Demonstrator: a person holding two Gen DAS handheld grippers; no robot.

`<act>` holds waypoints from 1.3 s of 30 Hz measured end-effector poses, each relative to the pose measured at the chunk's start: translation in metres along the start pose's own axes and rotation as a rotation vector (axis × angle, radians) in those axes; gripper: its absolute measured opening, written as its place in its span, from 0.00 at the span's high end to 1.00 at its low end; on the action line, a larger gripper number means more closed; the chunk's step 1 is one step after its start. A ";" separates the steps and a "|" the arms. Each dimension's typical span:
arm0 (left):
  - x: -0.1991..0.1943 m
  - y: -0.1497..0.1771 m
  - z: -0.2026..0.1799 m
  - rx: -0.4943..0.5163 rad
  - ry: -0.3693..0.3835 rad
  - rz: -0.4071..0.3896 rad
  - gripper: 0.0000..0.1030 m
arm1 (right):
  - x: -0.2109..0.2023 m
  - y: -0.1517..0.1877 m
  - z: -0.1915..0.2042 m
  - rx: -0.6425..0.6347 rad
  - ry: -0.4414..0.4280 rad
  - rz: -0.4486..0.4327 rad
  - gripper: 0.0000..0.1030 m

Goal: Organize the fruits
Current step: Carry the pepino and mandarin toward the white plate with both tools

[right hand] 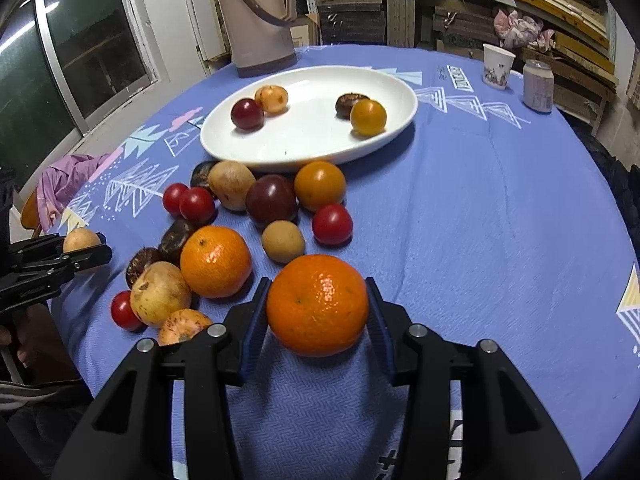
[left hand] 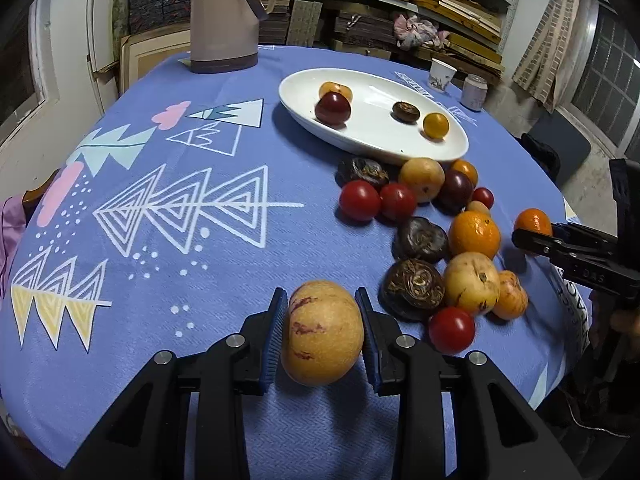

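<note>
The left gripper [left hand: 322,330] is closed on a yellow, oval fruit with reddish-purple streaks [left hand: 322,334]; both blue ribbed pads touch its sides, and it is held at the near edge of the table, to the left of the loose fruit pile. The right gripper [right hand: 318,308] is closed on a round orange mandarin with glossy, dimpled peel [right hand: 317,305], pads pressed against both flanks, just to the right of the pile.

The pile of loose fruit [right hand: 224,232] lies on the blue patterned tablecloth [right hand: 480,220] between the grippers and the white oval ceramic dish [right hand: 304,144]. It contains red cherry tomatoes, dark brown water chestnuts, pale yellow fruits, a dark purple plum and a second mandarin. The dish holds four items: a dark red plum [right hand: 247,114], a pale orange fruit touching it, a dark chestnut and a yellow-orange fruit touching that.

Beyond the dish stands a beige thermos jug with brown base [right hand: 260,20]. At the far right are a white paper cup with a printed pattern [right hand: 497,66] and a pale can [right hand: 538,86]; their printing is too small to read. White lettering on the tablecloth near the cup is not legible.
</note>
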State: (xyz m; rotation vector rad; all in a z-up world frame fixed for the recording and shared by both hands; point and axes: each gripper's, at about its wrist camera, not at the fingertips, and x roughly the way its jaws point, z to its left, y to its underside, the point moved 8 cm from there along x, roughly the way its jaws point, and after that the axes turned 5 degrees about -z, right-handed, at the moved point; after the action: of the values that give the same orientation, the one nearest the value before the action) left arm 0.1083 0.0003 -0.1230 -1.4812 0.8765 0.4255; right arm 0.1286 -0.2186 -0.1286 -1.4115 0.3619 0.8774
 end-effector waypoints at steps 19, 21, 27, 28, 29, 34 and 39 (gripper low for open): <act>0.042 -0.133 -0.037 0.042 0.085 -0.088 0.66 | 0.016 -0.094 0.001 -0.049 -0.051 -0.072 0.57; 0.058 -0.143 -0.043 0.050 0.104 -0.075 0.66 | 0.033 -0.104 0.005 -0.062 -0.068 -0.050 0.57; 0.113 -0.153 -0.041 0.030 0.067 0.016 0.66 | 0.083 -0.118 0.005 -0.075 -0.066 0.029 0.57; 0.120 -0.153 -0.040 0.025 0.068 0.026 0.66 | 0.089 -0.119 0.005 -0.073 -0.068 0.036 0.57; 0.125 -0.153 -0.038 0.019 0.068 0.037 0.66 | 0.095 -0.120 0.004 -0.071 -0.071 0.043 0.57; 0.145 -0.159 -0.031 -0.001 0.061 0.057 0.66 | 0.120 -0.128 -0.005 -0.050 -0.051 0.056 0.57; 0.167 -0.167 -0.024 -0.043 0.055 0.084 0.66 | 0.138 -0.139 -0.012 -0.036 -0.027 0.048 0.56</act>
State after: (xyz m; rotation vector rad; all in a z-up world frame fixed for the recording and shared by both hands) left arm 0.3311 -0.0816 -0.1286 -1.5047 0.9816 0.4697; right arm 0.3203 -0.1765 -0.1289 -1.4275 0.3620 0.9453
